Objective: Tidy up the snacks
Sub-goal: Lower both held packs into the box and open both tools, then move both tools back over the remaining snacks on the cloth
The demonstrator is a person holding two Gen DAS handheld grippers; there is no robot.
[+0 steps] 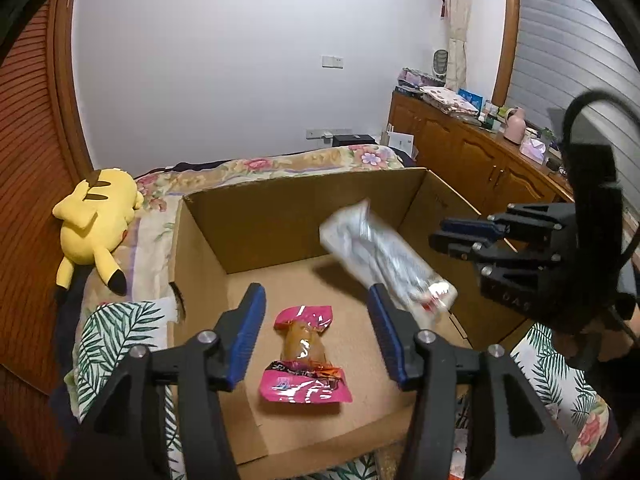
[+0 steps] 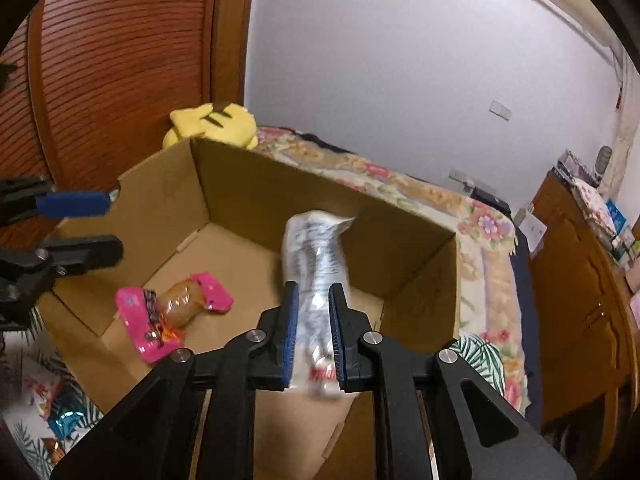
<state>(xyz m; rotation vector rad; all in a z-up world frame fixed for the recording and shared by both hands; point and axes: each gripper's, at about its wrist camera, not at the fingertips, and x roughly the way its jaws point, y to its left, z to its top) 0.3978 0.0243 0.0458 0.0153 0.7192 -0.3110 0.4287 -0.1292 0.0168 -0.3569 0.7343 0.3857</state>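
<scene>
Snack in silvery-white wrapper point(image 2: 316, 264) sits clamped between the right gripper point(image 2: 314, 336) pads, hanging over the cardboard box point(image 2: 420, 256) floor. We lower it close to the bottom beside the pink snack point(image 1: 304, 356), which already lies inside, then let go so it doesn't bounce. Our left gripper point(image 1: 316, 328) stands released above that pink pack, touching nothing, so we keep it clear of the drop

The cardboard box point(image 1: 256, 224) is plain brown. The snack packet point(image 1: 306, 356) in it is bright pink; the wrapped snack point(image 2: 316, 264) is silvery white. The plush toy point(image 1: 96, 220) is yellow with brown stripes, and the bedspread point(image 2: 484, 220) is floral.
</scene>
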